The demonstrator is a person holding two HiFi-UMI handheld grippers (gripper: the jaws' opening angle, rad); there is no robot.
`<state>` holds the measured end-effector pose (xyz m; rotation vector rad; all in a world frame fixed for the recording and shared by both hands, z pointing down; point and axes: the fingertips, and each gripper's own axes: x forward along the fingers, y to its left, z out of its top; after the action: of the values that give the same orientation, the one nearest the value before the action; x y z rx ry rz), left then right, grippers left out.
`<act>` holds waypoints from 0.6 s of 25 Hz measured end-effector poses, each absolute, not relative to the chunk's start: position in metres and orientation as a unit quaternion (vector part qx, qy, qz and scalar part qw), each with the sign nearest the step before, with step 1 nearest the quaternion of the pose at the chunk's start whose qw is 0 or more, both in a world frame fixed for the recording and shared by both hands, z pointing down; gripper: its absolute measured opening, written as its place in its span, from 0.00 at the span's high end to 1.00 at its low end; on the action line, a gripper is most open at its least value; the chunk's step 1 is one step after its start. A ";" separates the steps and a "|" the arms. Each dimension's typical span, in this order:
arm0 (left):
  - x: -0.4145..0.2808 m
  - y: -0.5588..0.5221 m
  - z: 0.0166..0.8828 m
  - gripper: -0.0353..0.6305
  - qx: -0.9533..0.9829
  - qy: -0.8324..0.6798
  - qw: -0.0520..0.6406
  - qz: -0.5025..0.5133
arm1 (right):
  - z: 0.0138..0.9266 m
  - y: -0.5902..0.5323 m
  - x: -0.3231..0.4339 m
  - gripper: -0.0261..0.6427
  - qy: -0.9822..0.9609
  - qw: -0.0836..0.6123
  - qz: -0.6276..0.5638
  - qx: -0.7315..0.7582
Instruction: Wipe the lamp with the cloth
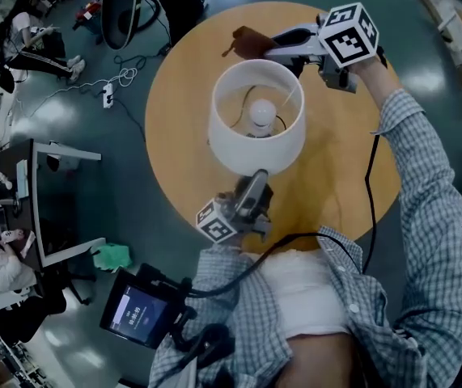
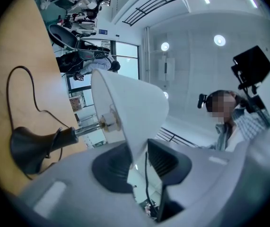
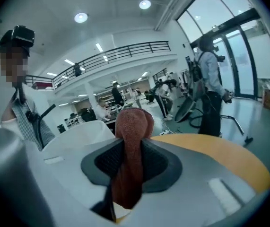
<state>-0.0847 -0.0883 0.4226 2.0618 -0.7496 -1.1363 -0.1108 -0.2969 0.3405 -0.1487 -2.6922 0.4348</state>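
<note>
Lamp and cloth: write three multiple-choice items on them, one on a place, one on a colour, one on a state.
1. What stands between the jaws of the left gripper?
A. the rim of the lampshade
B. a cup
C. nothing

2. What colour is the cloth?
A. white
B. green
C. reddish brown

3. The right gripper is
A. open and empty
B. shut on the cloth
C. out of every view

Answers:
1 A: the left gripper view shows the white rim wedged between the pads.
2 C: the right gripper view shows it reddish brown.
3 B: in the right gripper view both pads press on the cloth.
</note>
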 end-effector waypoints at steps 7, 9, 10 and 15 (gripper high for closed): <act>-0.083 -0.088 0.422 0.80 0.787 -0.283 0.332 -0.436 | 0.342 -0.280 -0.156 0.80 -0.946 0.274 0.111 -0.132; -0.082 -0.086 0.420 0.80 0.789 -0.280 0.332 -0.434 | 0.369 -0.281 -0.161 0.80 -0.928 0.326 0.111 -0.139; -0.081 -0.086 0.420 0.80 0.790 -0.278 0.332 -0.434 | 0.382 -0.282 -0.162 0.81 -0.918 0.354 0.108 -0.143; -0.081 -0.090 0.423 0.80 0.790 -0.278 0.332 -0.434 | 0.412 -0.282 -0.172 0.81 -0.860 0.471 0.031 -0.194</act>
<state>-0.0809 -0.0900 0.4233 2.0644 -0.7279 -1.1349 -0.1715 -0.2821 0.4119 -0.4759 -2.1071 0.0766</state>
